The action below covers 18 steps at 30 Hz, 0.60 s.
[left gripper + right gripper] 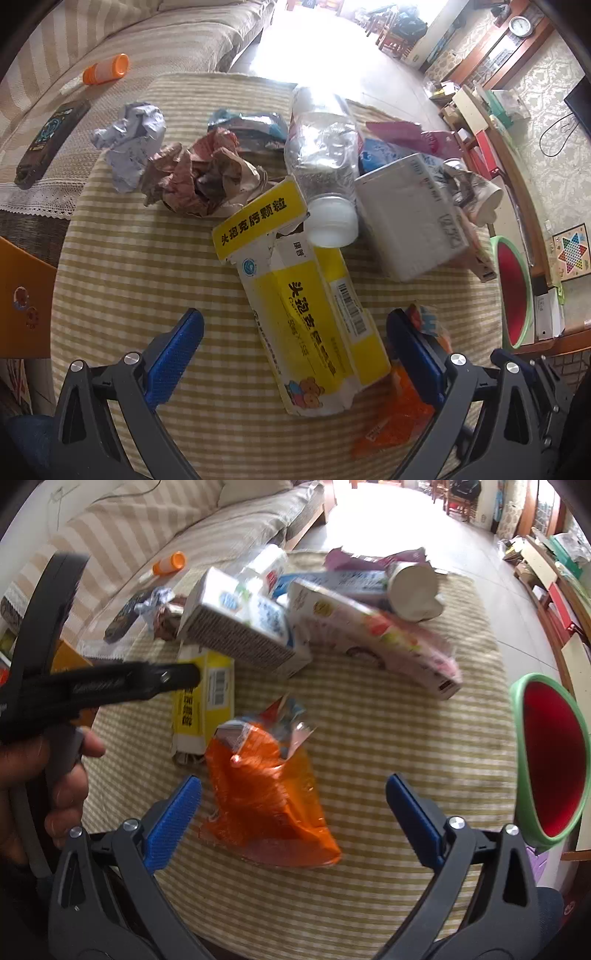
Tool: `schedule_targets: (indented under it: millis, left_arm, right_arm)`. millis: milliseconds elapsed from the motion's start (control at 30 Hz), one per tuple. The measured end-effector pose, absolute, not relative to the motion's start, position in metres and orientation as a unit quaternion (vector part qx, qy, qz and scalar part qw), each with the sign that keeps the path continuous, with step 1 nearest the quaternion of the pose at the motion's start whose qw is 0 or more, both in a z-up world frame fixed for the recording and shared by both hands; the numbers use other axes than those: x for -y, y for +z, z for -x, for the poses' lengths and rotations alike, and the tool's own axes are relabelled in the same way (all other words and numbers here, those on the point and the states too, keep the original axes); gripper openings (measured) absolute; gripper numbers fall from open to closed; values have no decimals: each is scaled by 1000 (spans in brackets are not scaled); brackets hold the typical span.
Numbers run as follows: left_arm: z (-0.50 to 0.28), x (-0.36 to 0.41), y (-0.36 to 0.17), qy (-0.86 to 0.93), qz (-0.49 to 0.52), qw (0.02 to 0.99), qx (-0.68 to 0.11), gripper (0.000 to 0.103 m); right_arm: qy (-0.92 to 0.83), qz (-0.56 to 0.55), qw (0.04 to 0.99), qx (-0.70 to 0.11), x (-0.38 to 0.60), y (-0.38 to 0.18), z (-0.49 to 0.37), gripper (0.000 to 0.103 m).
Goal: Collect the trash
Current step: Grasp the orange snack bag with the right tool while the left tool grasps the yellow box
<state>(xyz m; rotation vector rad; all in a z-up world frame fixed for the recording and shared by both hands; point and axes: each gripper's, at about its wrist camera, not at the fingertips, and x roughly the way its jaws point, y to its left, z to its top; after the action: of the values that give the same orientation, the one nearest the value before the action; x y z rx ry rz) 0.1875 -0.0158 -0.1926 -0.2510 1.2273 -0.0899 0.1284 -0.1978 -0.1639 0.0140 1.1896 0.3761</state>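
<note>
Left wrist view, torn yellow-and-white medicine box (314,314), crumpled, lying flat

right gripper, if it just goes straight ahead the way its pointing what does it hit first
Most likely the orange plastic wrapper, which lies on the checked tablecloth between the open fingers of the right gripper. Depth is unclear, so it might pass just over it.

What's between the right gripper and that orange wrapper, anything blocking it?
Nothing visible. The orange wrapper lies on the checked cloth right between the open fingers of the right gripper, with no other trash in front of it.
</note>
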Motion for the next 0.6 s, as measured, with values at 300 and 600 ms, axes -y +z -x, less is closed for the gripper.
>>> schedule_targets:
  millis: [300,600]
  left_arm:
    - [-203,28,-220,-36,108,796,-594,94]
    - [-211,35,-224,-26,105,808,-580,80]
  right_arm:
    - [189,15,794,-577,169,-190,-135,98]
    - [208,28,780,-589,143,-205,-142,71]
